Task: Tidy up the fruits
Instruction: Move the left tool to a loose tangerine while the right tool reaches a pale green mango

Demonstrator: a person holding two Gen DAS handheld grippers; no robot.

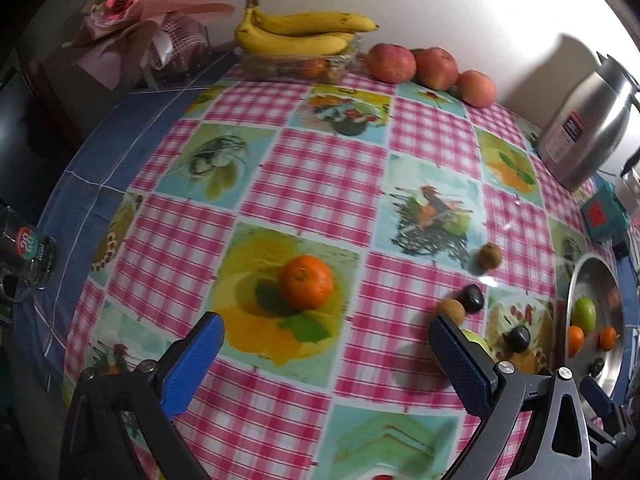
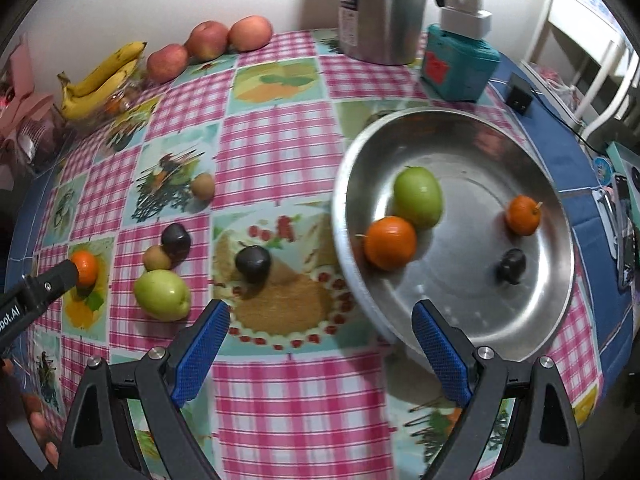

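A steel bowl on the right holds a green fruit, two oranges and a dark plum. On the checked cloth lie an orange, a green fruit, two dark plums, and two small brown fruits. My left gripper is open, just short of the loose orange. My right gripper is open and empty above the cloth by the bowl's near rim. The bowl also shows in the left wrist view.
Bananas on a clear tray and three apples stand along the back wall. A steel jug and a teal box stand behind the bowl. A bouquet is at the back left, a glass at the left edge.
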